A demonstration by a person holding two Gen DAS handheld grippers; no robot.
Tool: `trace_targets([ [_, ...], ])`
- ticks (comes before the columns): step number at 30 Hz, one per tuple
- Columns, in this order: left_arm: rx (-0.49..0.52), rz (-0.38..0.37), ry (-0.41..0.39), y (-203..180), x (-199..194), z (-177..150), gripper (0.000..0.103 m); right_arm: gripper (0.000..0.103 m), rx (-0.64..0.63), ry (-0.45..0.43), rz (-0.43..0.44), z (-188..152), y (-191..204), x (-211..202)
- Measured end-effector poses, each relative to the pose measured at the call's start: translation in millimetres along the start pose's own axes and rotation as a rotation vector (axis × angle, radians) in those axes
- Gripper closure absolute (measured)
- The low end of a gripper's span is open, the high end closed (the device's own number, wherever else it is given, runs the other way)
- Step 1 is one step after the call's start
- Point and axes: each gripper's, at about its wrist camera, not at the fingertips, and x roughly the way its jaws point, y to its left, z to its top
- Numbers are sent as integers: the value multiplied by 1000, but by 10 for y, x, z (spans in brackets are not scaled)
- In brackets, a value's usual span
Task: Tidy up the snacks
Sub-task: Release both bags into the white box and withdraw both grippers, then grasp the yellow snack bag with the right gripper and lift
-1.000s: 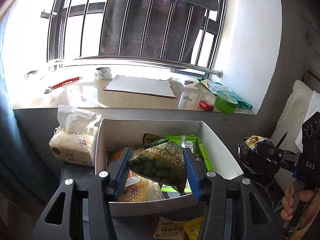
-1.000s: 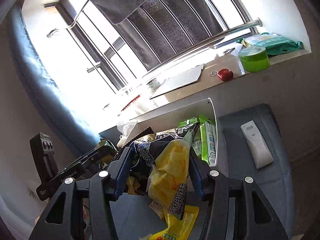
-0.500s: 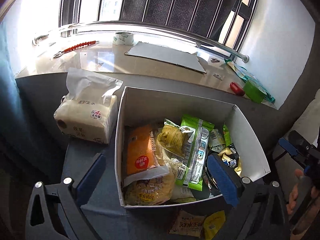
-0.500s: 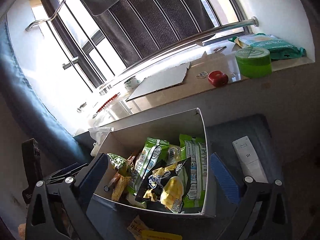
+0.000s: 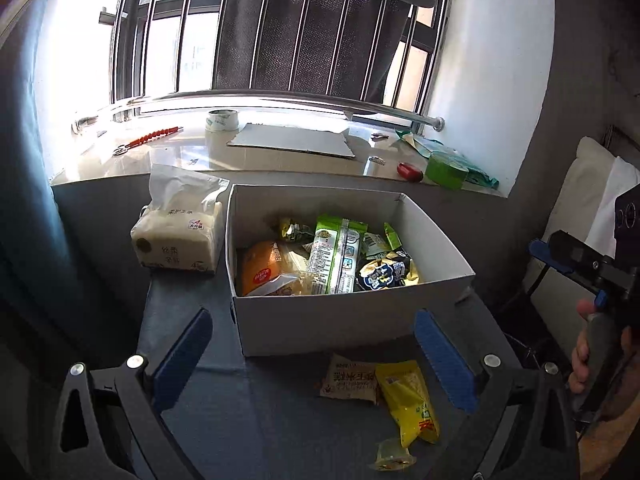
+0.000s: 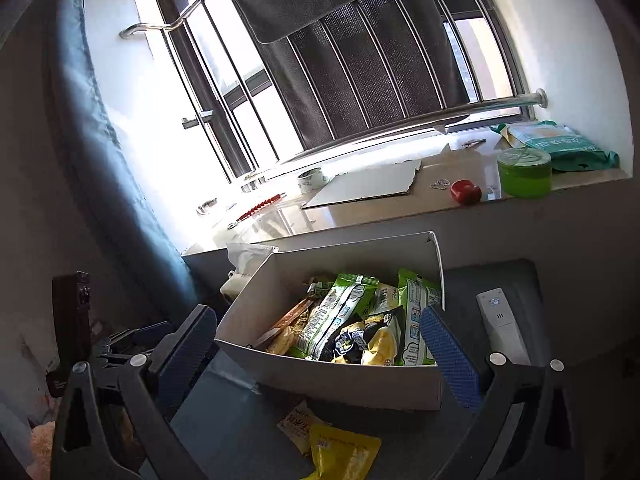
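A white cardboard box point(image 5: 352, 320) point(image 6: 332, 380) on a grey table holds several snack packs, among them an orange pack point(image 5: 264, 266), a green-and-white pack point(image 5: 336, 256) point(image 6: 336, 312) and a black-and-yellow pack point(image 5: 386, 270) point(image 6: 360, 342). In front of the box lie a beige sachet point(image 5: 350, 378) point(image 6: 298, 426), a yellow pack point(image 5: 408, 404) point(image 6: 344, 454) and a small clear-wrapped sweet point(image 5: 394, 456). My left gripper point(image 5: 314, 354) is open and empty, short of the box front. My right gripper point(image 6: 316, 342) is open and empty at the box's near side; it also shows at the left wrist view's right edge.
A tissue pack point(image 5: 178, 236) stands left of the box. A white remote point(image 6: 504, 326) lies to its right. The windowsill behind holds a tape roll point(image 5: 222, 120), cardboard sheet point(image 5: 292, 140), red object point(image 5: 410, 172), green tub point(image 5: 446, 168) and scissors point(image 5: 148, 140). A blue curtain point(image 6: 100, 152) hangs left.
Both grippers opened wide and let go of their packs: the green peas pack and the black-and-yellow pack now lie in the box. Both grippers have drawn back from the box.
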Motion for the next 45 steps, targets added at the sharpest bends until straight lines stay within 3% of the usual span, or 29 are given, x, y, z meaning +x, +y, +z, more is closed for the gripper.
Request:
trace_targets([
  [4, 44, -16, -43, -214, -382, -396, 0, 0, -5, 23, 22, -404, 117, -274],
  [9, -14, -32, -58, -328, -671, -1005, 0, 0, -28, 34, -22, -1077, 177, -577],
  [16, -51, -66, -54, -553, -826, -1738, 0, 0, 109, 190, -51, -1822, -64, -580],
  [22, -56, -61, -41, -615, -785, -1761, 0, 0, 142, 216, -45, -1824, -96, -416],
  [29, -50, -53, -20, -607, -727, -1785, 0, 0, 91, 307, -44, -1613, 9, 155],
  [35, -72, -46, 2, -533, -681, -1819, 0, 0, 22, 410, -172, -1517, 47, 781],
  [38, -81, -37, 12, -501, -655, -1840, 0, 0, -4, 488, -191, -1576, 43, 1030],
  [39, -86, -37, 16, -483, -645, -1848, 0, 3, -36, 472, -196, -1582, 68, 1041],
  [40, -89, -38, 19, -472, -634, -1855, 0, 23, -73, 460, -188, -1599, 97, 1035],
  [42, -92, -32, 27, -458, -609, -1870, 0, 46, -146, 451, -219, -1630, 137, 1008],
  [45, -95, -33, 40, -451, -562, -1890, 0, 66, -159, 470, -142, -1648, 142, 931],
])
